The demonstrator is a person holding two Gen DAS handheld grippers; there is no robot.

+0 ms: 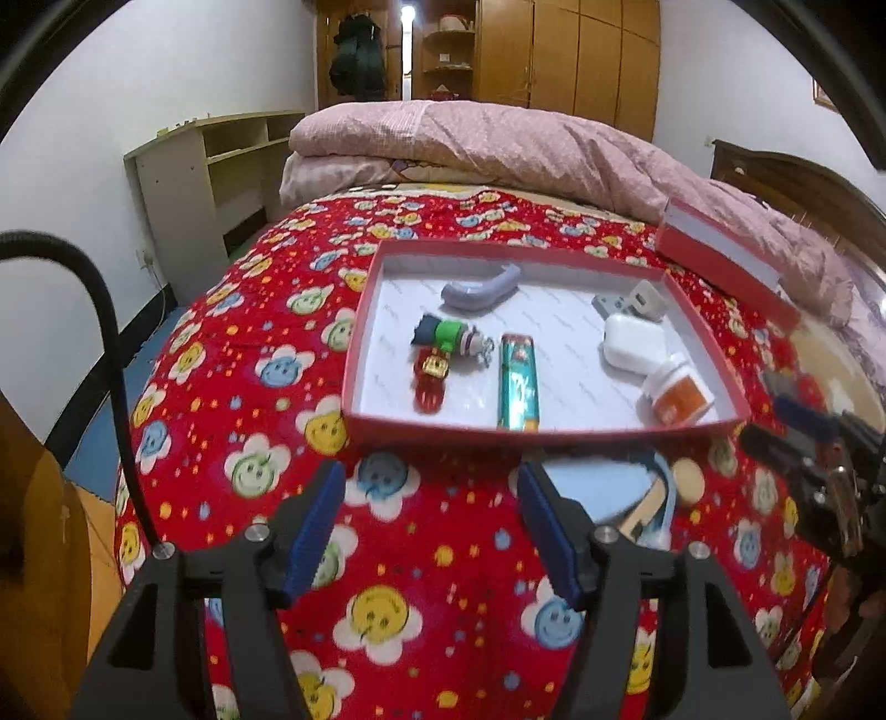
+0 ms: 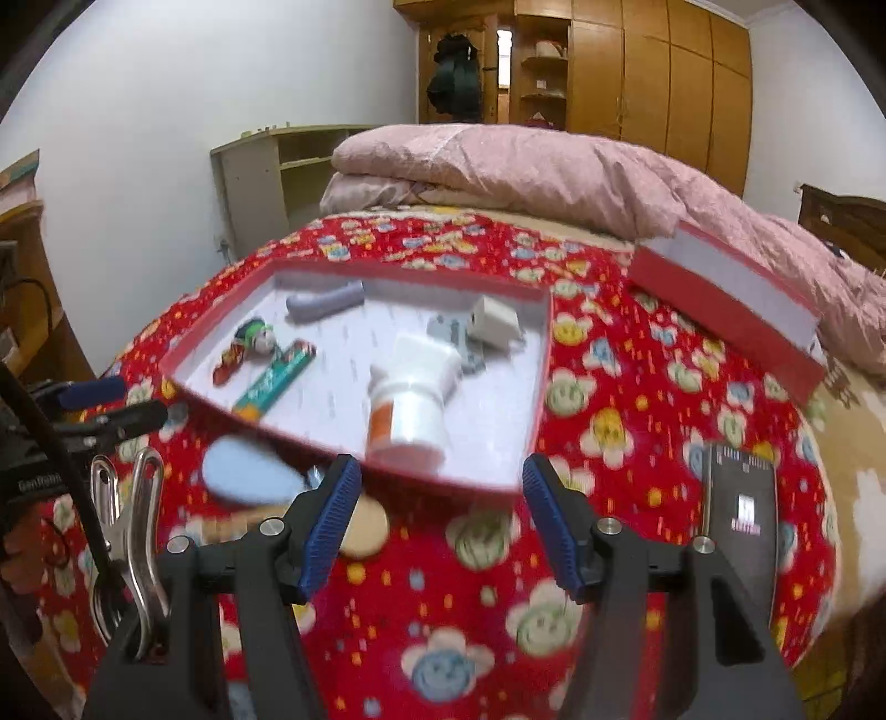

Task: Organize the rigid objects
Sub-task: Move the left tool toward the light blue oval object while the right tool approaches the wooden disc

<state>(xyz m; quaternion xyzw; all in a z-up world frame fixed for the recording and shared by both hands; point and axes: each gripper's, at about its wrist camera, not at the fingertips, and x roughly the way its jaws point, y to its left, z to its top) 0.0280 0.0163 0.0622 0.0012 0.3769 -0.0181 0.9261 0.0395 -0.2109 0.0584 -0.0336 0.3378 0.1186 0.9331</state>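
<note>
Trinkets sit gathered in the red box (image 1: pixel 545 429) at mid-frame for tidiness, while both the left gripper (image 1: pixel 429 531) and right gripper (image 2: pixel 440 526) hover low in the frame, jaws apart and empty.

Left tool (image 1: pixel 429 531) and right tool (image 2: pixel 440 531) apparently both gape, empty, angled downward.

Bedroom w/ white walls (image 1: pixel 138 72), bed (image 1: pixel 454 554) in red smiley-flower sheet, pink quilt (image 1: pixel 498 149) folded at far edge, pale open shelf unit (image 1: pixel 221 166) beyond its far-left corner, wood wardrobe (image 1: pixel 581 50) at back, dark coat (image 1: pixel 357 55) hanging.
</note>
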